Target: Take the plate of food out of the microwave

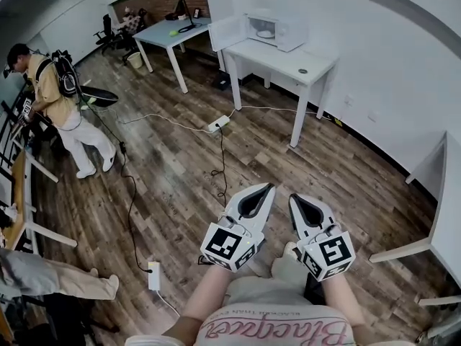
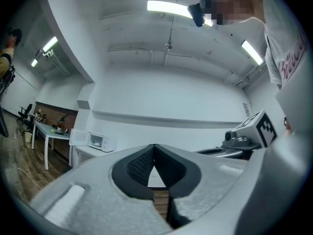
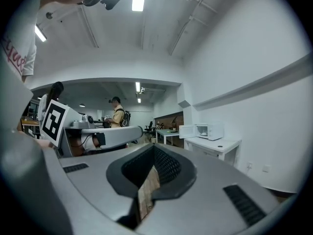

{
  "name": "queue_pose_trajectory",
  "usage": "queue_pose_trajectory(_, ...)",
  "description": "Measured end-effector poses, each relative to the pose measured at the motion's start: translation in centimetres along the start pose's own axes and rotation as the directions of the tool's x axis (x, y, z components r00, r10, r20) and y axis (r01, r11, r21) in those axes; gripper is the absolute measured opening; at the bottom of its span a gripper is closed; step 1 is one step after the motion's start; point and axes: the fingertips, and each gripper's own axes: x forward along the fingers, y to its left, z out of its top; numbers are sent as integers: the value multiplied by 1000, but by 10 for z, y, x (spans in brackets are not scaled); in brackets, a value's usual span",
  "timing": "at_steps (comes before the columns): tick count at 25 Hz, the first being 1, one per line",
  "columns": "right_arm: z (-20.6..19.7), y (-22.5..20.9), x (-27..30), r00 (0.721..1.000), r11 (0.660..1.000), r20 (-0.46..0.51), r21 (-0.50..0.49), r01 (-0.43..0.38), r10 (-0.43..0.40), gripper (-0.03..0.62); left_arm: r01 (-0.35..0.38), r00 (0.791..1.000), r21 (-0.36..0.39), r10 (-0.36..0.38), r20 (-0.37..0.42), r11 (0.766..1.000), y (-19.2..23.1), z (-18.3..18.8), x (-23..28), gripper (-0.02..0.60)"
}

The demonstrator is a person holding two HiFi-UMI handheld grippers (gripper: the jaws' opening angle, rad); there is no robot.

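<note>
The white microwave (image 1: 279,29) stands on a white table (image 1: 288,62) by the far wall, its door (image 1: 227,32) swung open to the left. Inside the cavity shows a pale plate (image 1: 265,33); the food on it is too small to make out. Both grippers are held close to my body, far from the microwave and over the wooden floor. My left gripper (image 1: 269,187) has its jaws shut on nothing. My right gripper (image 1: 293,197) is beside it, jaws also together and empty. The microwave (image 2: 100,141) appears small in the left gripper view and likewise small, as the microwave (image 3: 211,130), in the right gripper view.
A power strip (image 1: 218,124) and cables lie on the floor between me and the table. A person in a yellow jacket (image 1: 54,92) stands at the left. A second table (image 1: 169,34) stands at the back, and a desk edge (image 1: 439,229) at the right.
</note>
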Motion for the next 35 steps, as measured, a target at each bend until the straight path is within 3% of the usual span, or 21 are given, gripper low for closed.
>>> queue_pose_trajectory(4,-1,-2,1,1000,1000,4,15,2,-2,6,-43,998,-17,42,-40,999,7,-7,5,6)
queue_pose_trajectory(7,-5,-7,5,1000,1000,-4,14,-6,6,6,-17,998,-57,13,-67,998,7,-12,13,5)
queue_pose_trajectory(11,-11,-16,19,1000,999,-7,22,-27,27,6,6,996,-54,-11,-91,999,11,-18,25,6)
queue_pose_trajectory(22,-8,-70,70,999,998,-6,34,-50,51,6,-75,997,-150,78,16,986,63,-10,77,38)
queue_pose_trajectory(30,-3,-104,108,997,996,7,40,-80,80,6,-49,998,-188,54,23,981,89,-14,123,38)
queue_pose_trajectory(35,-1,-126,129,996,995,-6,18,-94,94,6,-85,996,-151,87,5,985,108,-20,151,37)
